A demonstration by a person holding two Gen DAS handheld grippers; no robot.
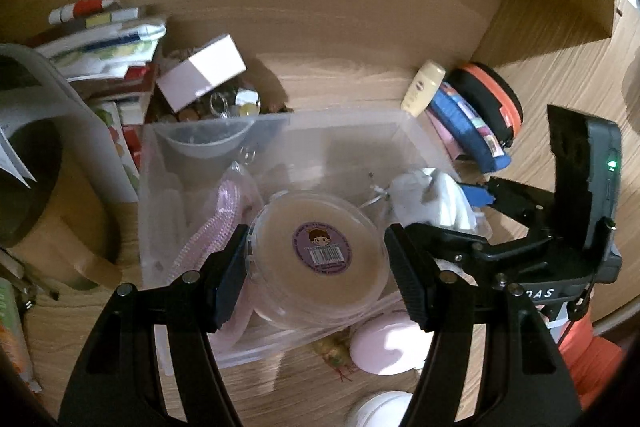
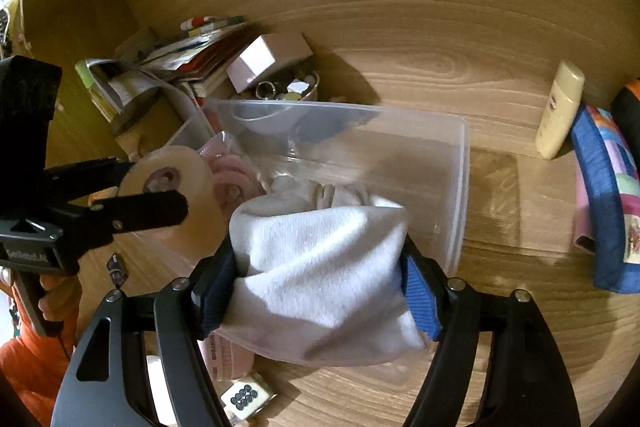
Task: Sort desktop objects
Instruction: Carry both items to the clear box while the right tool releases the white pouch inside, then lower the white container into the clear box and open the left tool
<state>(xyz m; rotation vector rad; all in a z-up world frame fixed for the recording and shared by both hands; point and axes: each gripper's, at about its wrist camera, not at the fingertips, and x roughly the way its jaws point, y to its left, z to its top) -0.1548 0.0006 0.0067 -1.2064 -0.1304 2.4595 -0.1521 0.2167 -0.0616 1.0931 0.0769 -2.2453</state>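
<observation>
A clear plastic bin (image 1: 168, 195) stands on the wooden desk; it also shows in the right wrist view (image 2: 460, 171). My left gripper (image 1: 316, 271) is shut on a round clear case (image 1: 320, 255) with a purple sticker, held over the bin's near side. The case and left gripper show in the right wrist view (image 2: 176, 195) at left. My right gripper (image 2: 320, 287) is shut on a white cloth (image 2: 320, 267) above the bin. The cloth shows in the left wrist view (image 1: 424, 195) at the bin's right. A pink coiled item (image 1: 224, 219) lies in the bin.
Books (image 1: 108, 39), a white box (image 1: 204, 71) and a bowl of trinkets (image 1: 228, 103) stand behind the bin. A cream bottle (image 2: 560, 107), blue pouch (image 2: 608, 195) and orange-rimmed case (image 1: 492, 99) lie right. A pink round object (image 1: 384, 343) and a die (image 2: 246, 395) lie near.
</observation>
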